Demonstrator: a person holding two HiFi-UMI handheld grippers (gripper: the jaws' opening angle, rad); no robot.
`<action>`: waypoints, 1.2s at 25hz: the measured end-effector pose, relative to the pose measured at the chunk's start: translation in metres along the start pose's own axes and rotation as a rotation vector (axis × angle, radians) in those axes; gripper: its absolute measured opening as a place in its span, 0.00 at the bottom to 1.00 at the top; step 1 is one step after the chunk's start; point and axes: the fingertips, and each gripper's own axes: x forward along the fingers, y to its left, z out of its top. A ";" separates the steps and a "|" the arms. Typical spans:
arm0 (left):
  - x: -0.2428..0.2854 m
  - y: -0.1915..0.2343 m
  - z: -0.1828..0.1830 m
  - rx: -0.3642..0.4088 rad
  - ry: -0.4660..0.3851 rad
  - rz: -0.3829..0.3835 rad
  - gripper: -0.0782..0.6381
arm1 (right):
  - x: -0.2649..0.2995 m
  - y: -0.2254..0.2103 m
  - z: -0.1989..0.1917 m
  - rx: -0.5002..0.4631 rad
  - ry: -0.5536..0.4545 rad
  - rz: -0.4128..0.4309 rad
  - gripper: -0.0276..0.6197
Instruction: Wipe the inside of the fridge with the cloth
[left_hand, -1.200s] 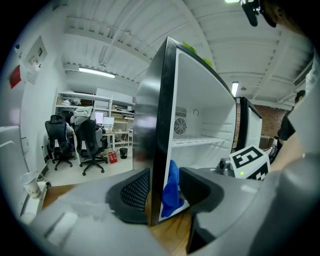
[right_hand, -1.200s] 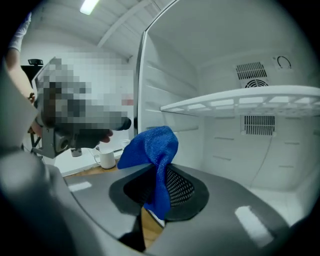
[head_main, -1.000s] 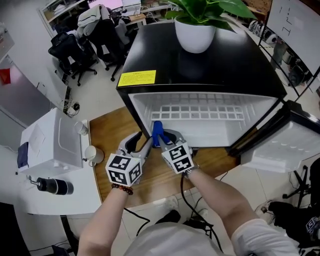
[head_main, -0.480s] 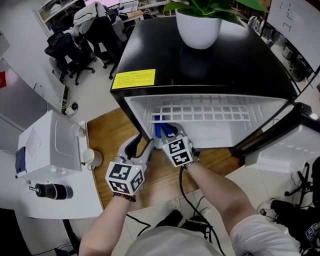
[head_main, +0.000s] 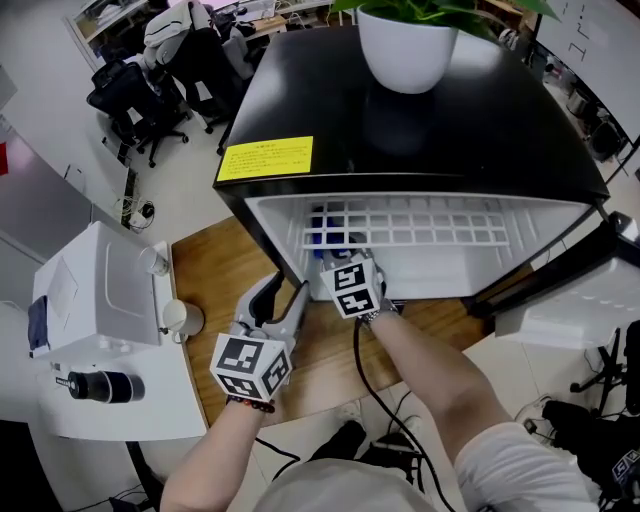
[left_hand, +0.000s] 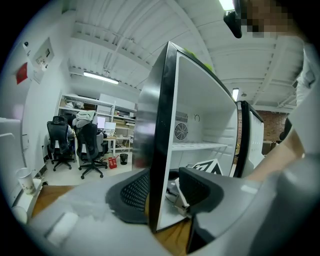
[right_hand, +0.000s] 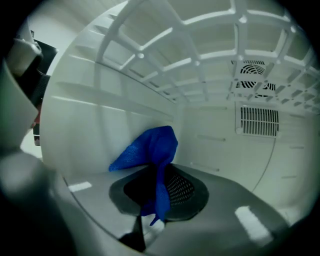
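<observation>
Fridge (head_main: 450, 130) interior during wiping, door swung open. Right gripper (right_hand: 157, 192) is inside the fridge, beneath its white grid shelf (head_main: 420, 225), with its jaws pinching a blue cloth (right_hand: 150, 150) — the cloth bunches above the fingertips near the fridge's left inner wall, a tail hanging down between the pads. Left gripper (left_hand: 161, 192) sits at the fridge's front left corner with its jaws spread — one outside the wall's front edge, one inside. White plant pot (head_main: 405, 50) stands on the fridge top.
</observation>
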 end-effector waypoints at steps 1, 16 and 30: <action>0.000 0.000 0.000 -0.001 -0.002 0.001 0.38 | 0.003 -0.002 0.000 -0.001 -0.001 -0.008 0.13; 0.002 0.004 0.000 -0.004 -0.010 -0.001 0.33 | 0.037 -0.029 0.000 0.009 -0.003 -0.121 0.13; 0.001 0.005 0.000 0.010 -0.008 0.006 0.31 | 0.042 -0.048 -0.004 -0.007 0.019 -0.190 0.13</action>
